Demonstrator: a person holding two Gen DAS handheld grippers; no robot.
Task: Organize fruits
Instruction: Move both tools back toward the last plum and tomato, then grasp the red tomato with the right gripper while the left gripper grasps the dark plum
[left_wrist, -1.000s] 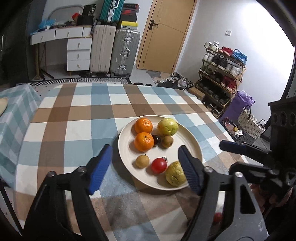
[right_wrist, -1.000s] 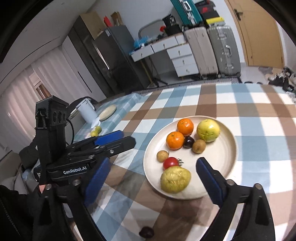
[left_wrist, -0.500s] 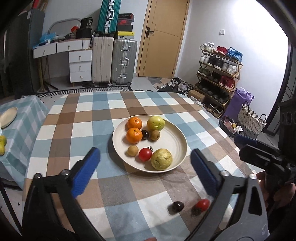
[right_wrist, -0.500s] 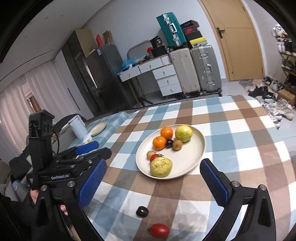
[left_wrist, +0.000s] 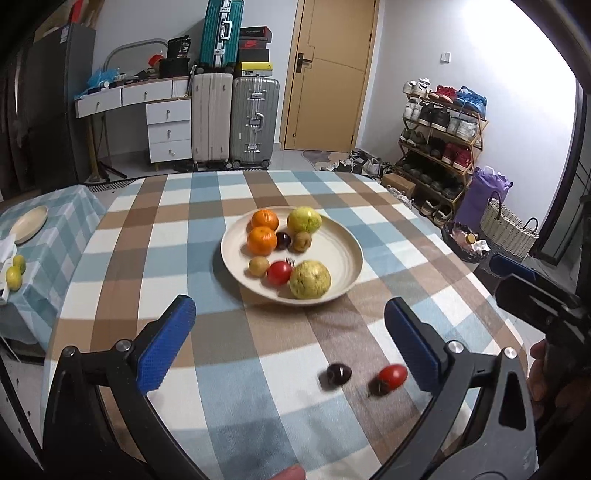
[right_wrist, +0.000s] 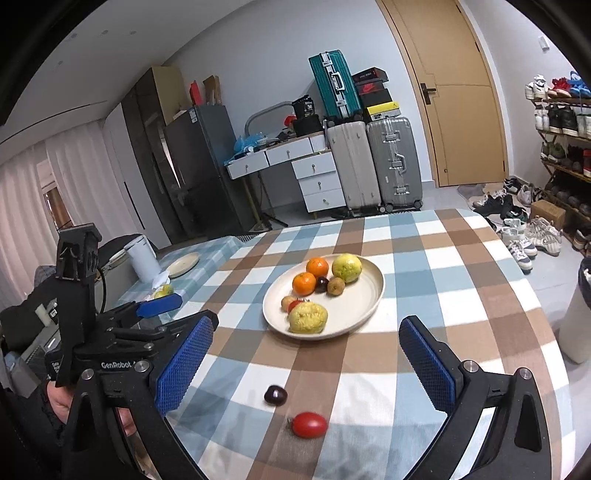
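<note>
Both pairs of blue-padded fingers stood wide apart and empty: the left gripper and right gripper hovered over the checked blue, brown and white cloth of the worktop. Beyond the fingertips sat a round cream plate holding oranges, yellow-green fruits, small brown fruits, a dark plum and a red tomato. Between the fingers, nearer the camera, lay a loose dark round plum and a loose red oval tomato, close together. Likely risk: either smooth, round fruit could roll toward the worktop edge if a finger nudged it, or squash if clamped hard.
</note>
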